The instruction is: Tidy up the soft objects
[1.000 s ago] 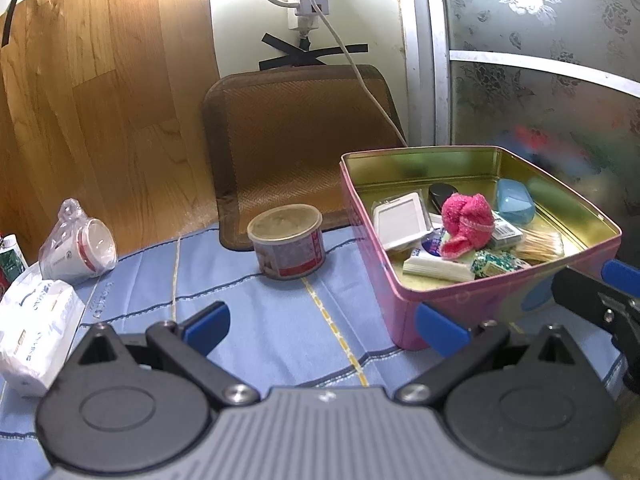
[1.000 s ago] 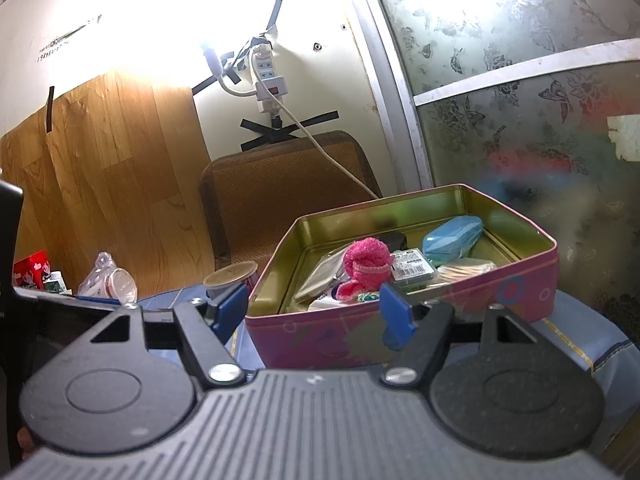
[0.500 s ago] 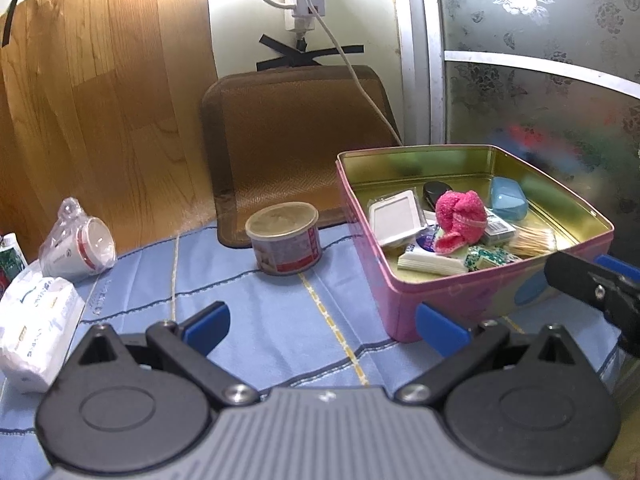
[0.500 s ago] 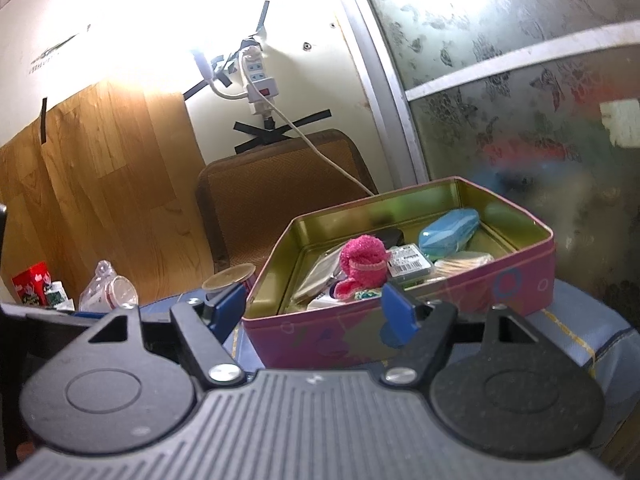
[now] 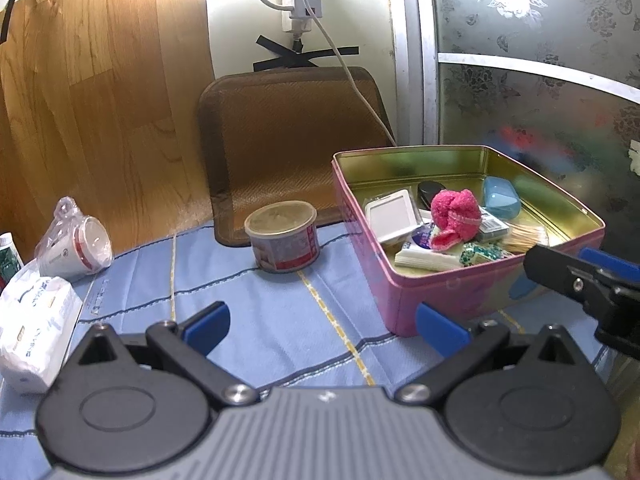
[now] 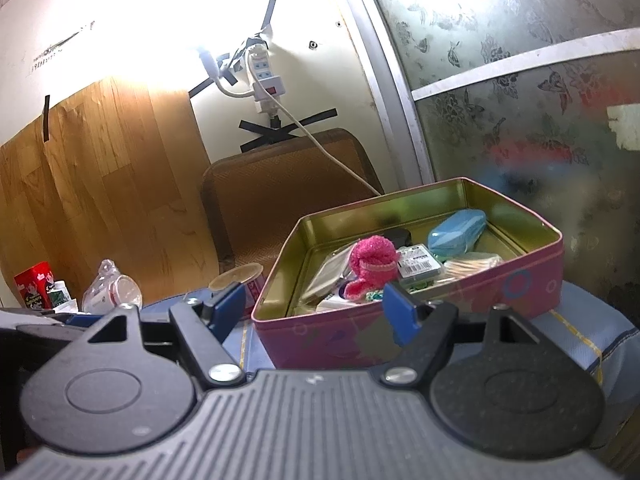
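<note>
Fuzzy pink cloth [image 5: 456,216] bunched mid-tin, inside glossy pink tin [image 5: 460,292] at two o'clock. Left gripper [image 5: 322,326], right gripper [image 6: 316,312]: both spread wide, empty. Blue quilted cloth [image 5: 280,320] bare ahead; possibly cotton swabs [image 5: 524,236] alongside.

A lived-in home: taped-up power strip [image 6: 266,76], frosted floral door [image 5: 540,80], cloth-covered table [image 5: 280,320] with clutter.
</note>
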